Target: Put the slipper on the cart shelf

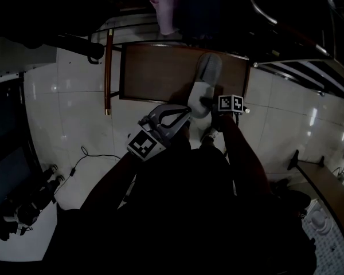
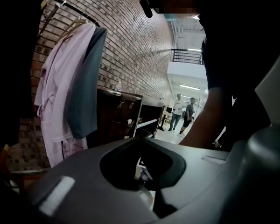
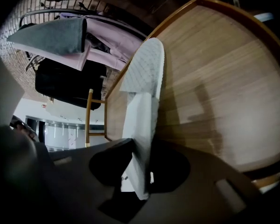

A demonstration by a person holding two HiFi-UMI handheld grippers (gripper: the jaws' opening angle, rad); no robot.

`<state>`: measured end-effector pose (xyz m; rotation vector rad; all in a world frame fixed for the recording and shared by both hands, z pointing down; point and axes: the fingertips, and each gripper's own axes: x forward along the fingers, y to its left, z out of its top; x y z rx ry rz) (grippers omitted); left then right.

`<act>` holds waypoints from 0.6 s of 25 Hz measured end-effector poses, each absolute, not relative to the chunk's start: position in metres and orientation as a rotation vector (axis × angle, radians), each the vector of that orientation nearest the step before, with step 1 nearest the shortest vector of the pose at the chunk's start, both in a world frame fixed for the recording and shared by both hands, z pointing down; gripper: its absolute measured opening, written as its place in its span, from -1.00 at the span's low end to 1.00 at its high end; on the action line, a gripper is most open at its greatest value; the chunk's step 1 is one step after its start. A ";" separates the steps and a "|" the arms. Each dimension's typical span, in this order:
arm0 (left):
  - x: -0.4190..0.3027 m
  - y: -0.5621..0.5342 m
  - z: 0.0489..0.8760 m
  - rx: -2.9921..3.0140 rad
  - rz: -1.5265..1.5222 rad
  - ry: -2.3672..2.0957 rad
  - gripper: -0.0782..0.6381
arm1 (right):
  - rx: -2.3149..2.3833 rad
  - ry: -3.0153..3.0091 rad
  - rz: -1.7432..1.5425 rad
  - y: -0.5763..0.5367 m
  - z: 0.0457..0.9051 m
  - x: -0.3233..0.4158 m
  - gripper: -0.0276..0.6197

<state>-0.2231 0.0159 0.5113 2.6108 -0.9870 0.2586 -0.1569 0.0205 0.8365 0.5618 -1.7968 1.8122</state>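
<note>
Nearest the head camera, dark sleeves (image 1: 112,182) are filling the lower frame. Beyond them the left gripper (image 1: 180,114) is hovering beside the right gripper (image 1: 206,105), which is holding the white-and-grey waffle-textured slipper (image 1: 206,73) out over the brown wooden cart shelf (image 1: 155,73).

Through the left gripper view I am seeing its jaws drawn together with nothing between them. They are pointing past a pale pink robe (image 2: 53,101) and a grey garment (image 2: 86,87) hanging before a brick wall (image 2: 130,31).

Through the right gripper view the jaws are clamping the slipper's heel end, and it is standing on its edge with the toe reaching across the boards. Whether it is touching the wood I cannot tell.

I am judging this to be the set-down step – next I would be rolling the sole flat, lowering, then letting go. Bare wood is lying open to the slipper's right, though the raised wooden rim (image 3: 233,15) is running round the far edge and a brass-coloured post (image 1: 109,73) is standing at the left, so I am planning a short, straight drop.
</note>
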 end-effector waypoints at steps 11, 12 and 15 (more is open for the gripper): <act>-0.204 0.010 0.499 2.669 0.213 -0.886 -0.78 | 0.584 -2.024 1.645 0.012 0.779 -0.145 -0.70; -0.200 0.010 0.496 2.684 0.211 -0.872 -0.78 | 0.597 -2.066 1.613 0.010 0.768 -0.142 -0.70; -0.187 0.010 0.489 2.723 0.202 -0.825 -0.78 | 0.657 -2.168 1.514 0.005 0.736 -0.127 -0.70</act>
